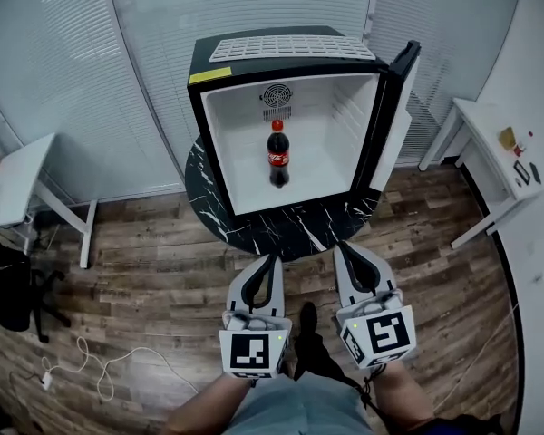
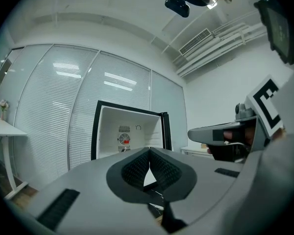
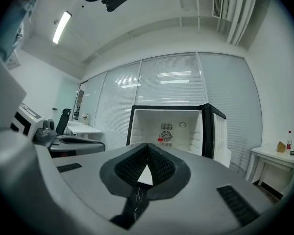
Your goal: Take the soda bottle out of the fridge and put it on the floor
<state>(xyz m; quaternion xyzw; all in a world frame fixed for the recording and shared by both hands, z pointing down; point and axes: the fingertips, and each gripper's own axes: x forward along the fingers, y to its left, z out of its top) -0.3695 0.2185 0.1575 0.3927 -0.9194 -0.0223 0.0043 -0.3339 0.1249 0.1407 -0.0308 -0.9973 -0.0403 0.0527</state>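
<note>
dark, red-capped soda bottle [image 1: 278, 155] stands upright inside the open boxy mini fridge [image 1: 231, 134] with smooth white walls, on a round black veined-marble table [image 1: 290, 231]; left gripper [image 1: 274, 258] and right gripper [image 1: 340, 246], ribbed pads pinched together, both empty, above wood-plank floor [image 1: 145, 270]

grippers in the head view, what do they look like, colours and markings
Both look alike: the left gripper and right gripper have light grey, tapering jaw shells lined with black ribbed pads. Each carries a white cube printed with black square markers, the left cube and the right cube. The forearms behind them show no sleeves.
</note>
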